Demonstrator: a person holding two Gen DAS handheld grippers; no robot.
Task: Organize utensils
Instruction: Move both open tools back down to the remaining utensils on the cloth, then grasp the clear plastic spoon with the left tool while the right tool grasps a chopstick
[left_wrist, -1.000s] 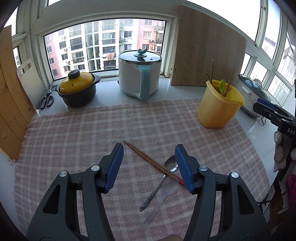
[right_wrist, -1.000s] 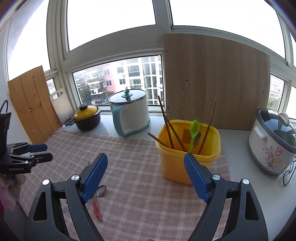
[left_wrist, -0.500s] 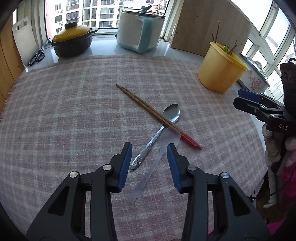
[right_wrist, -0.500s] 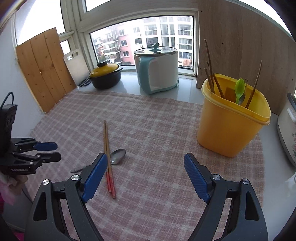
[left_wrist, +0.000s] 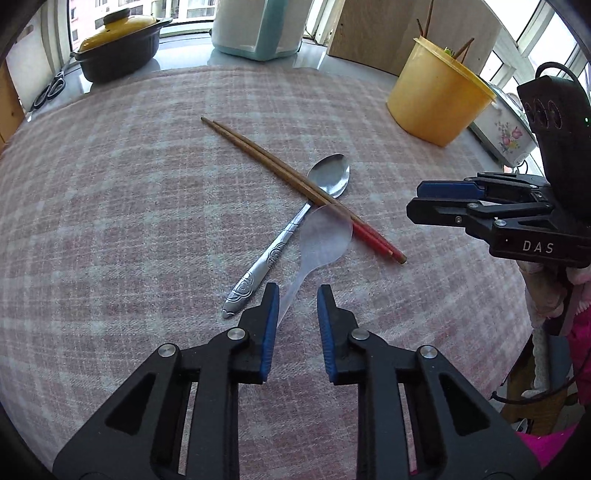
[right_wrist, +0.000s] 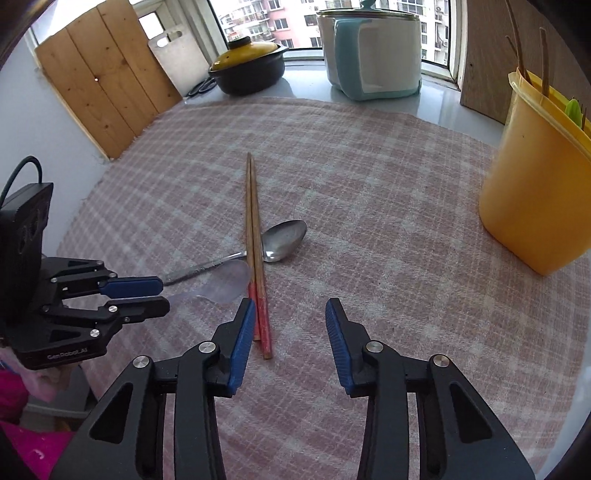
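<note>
The left claw (left_wrist: 294, 295) has come down and narrowed around the clear plastic spoon (left_wrist: 320, 236) handle at 12 o'clock, not yet clenched. The right claw (right_wrist: 290, 314) stays released beside the chopsticks (right_wrist: 253, 236). A grasp looks imminent.

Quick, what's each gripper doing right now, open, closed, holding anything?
Left gripper: open, straddling the clear plastic spoon handle, not gripping.
Right gripper: open, empty, beside the chopsticks.
</note>
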